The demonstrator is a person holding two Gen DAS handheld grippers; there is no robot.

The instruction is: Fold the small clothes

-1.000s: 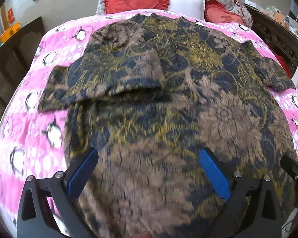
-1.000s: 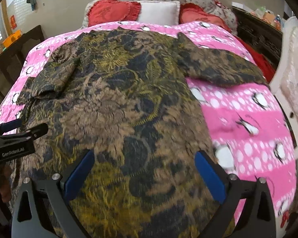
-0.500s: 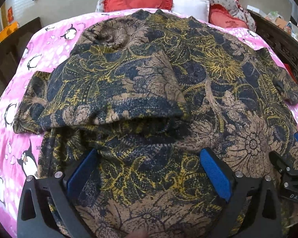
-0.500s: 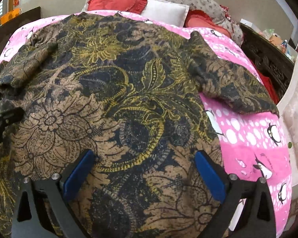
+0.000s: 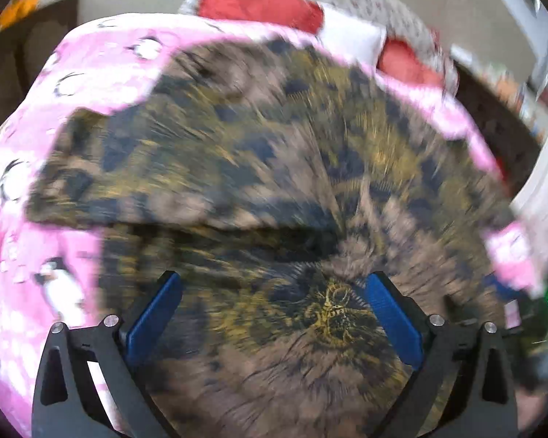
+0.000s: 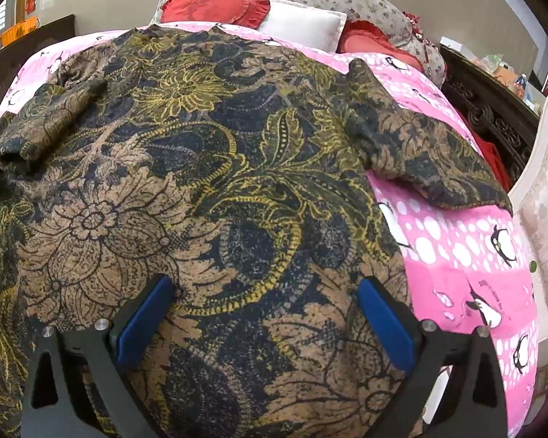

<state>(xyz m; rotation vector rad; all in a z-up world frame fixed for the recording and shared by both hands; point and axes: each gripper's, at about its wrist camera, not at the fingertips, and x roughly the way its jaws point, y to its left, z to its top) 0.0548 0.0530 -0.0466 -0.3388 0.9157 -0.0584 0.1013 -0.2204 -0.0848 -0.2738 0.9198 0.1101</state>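
We've got both grippers, left (image 5: 272, 314) & right (image 6: 265, 312), jaws apart over the shirt (image 6: 208, 168); unfolded sleeve (image 6: 423, 157) lies nearer the right.

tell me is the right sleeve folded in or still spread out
Spread. The right sleeve lies flat on the pink bedspread, out beside the shirt body.

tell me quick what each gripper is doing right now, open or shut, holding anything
Left gripper: open, jaws wide apart over the patterned shirt, holding nothing.
Right gripper: open, jaws wide apart over the same shirt, holding nothing.
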